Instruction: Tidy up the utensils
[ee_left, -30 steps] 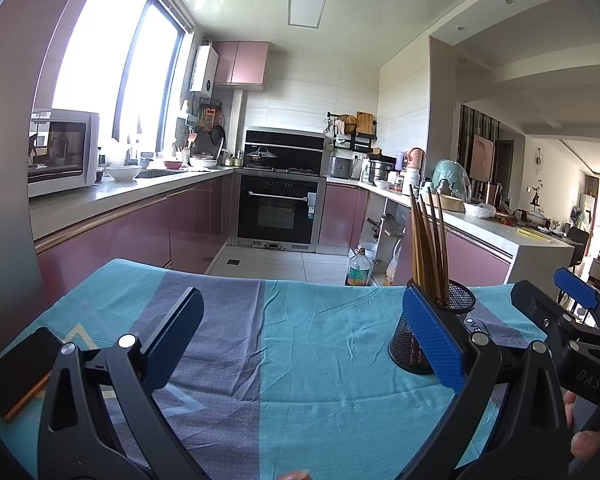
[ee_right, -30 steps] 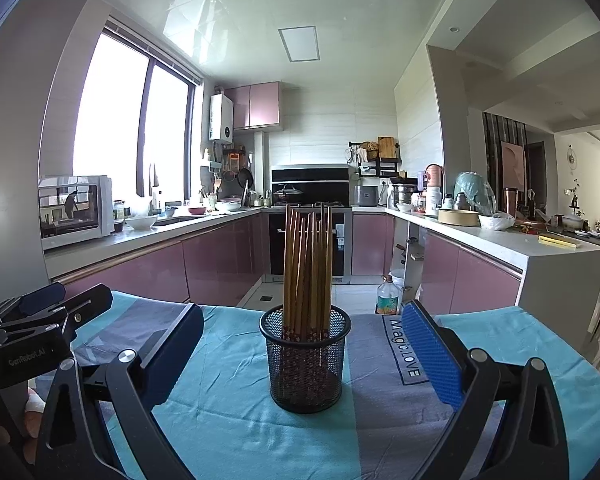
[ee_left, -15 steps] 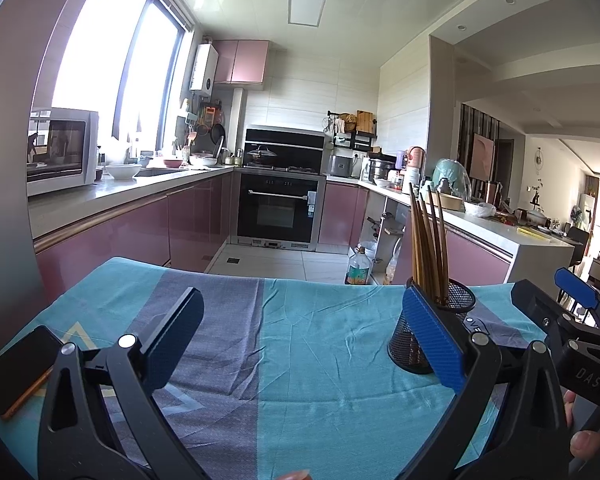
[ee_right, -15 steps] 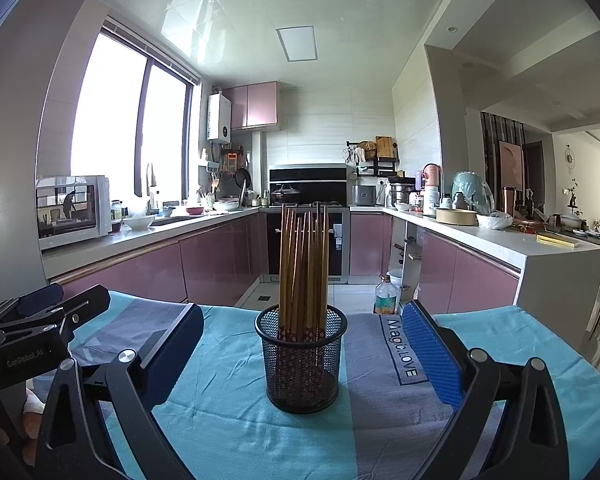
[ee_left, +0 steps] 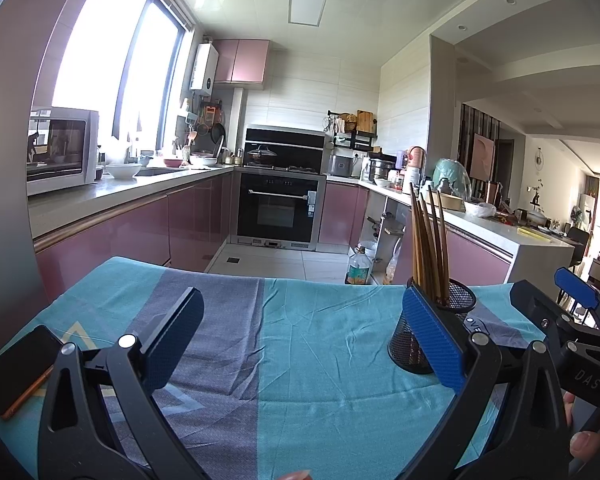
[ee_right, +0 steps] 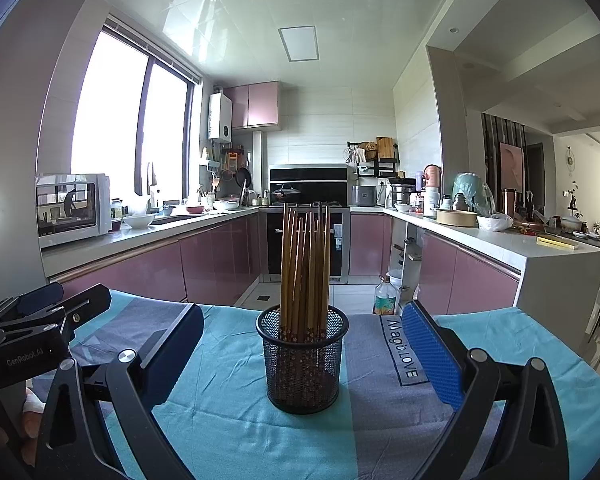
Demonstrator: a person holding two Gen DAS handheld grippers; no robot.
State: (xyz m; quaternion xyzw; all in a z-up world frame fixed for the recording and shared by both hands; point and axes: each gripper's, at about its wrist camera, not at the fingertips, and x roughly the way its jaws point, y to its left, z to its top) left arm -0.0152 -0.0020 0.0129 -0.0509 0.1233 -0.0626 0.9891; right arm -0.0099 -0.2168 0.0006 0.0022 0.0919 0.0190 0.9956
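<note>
Two grippers hover with fingers spread apart, holding nothing: left gripper [ee_left: 300, 344] and right gripper [ee_right: 304, 356]. Chopsticks [ee_right: 305, 272] stand upright inside the mesh holder [ee_right: 302, 364] on the tablecloth [ee_right: 236, 420], directly ahead of the right gripper.

Left gripper [ee_left: 300, 344]: black frame, 2 blue textured pads [ee_left: 432, 344], silver pivot screws. Right gripper [ee_right: 300, 356]: identical build. White lettering reads "DAS" on one body, "GenRobot.AI" on the other. Bare fingertips visible at frame edges.
</note>
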